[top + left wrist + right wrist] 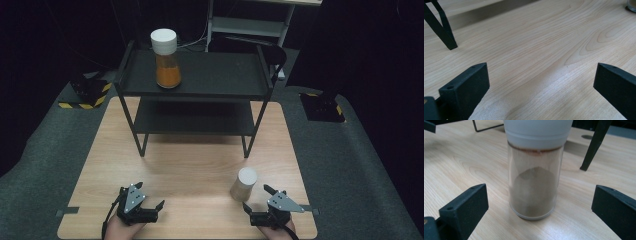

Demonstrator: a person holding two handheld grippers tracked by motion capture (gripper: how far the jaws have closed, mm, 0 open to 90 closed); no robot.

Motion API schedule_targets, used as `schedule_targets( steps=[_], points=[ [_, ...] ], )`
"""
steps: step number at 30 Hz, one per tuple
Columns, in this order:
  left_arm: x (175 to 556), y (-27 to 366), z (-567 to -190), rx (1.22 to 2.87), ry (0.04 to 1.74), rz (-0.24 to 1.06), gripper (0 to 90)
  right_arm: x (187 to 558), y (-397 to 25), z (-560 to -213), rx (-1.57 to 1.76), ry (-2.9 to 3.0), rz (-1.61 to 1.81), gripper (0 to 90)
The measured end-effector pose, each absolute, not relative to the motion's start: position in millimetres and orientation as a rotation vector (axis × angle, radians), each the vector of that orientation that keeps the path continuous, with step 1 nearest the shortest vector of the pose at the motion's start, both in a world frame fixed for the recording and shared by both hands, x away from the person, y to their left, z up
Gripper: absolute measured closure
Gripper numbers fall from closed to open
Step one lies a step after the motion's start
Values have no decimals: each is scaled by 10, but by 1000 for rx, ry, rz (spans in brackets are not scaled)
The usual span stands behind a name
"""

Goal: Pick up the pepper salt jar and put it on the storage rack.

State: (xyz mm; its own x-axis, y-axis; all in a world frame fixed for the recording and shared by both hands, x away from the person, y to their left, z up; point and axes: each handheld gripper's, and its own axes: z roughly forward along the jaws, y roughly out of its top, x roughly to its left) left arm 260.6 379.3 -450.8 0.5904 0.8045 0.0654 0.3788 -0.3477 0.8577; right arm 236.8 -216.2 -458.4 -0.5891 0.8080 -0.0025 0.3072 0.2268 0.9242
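— Looking first at the left gripper?
— Yes. Resting low at the near left of the counter, jaws wide apart, holding nothing. Just bare wood lying between them.
— And moving across to the middle?
— Finding the brown jar with the white cap, standing straight up on the counter, right of the middle, well apart from the left gripper.
— Then over to the right gripper?
— Sitting just beside the jar, a little behind and to its right. Jaws wide apart too, not touching it.
— Pointing the right way?
— Facing the jar straight on, jar standing tall between the two open jaws, a bit ahead of them.
— So which one is closer?
— The right one, probably needing only a short push forward before squeezing the jar's sides.
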Motion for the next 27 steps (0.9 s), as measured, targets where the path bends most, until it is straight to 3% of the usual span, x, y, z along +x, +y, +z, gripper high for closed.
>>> schedule_targets(
  steps=[27],
  points=[
    [2654,3832,-4490,1960,951,571,5,2288,-1977,-4478,1062,1887,1401,6]
  ],
)
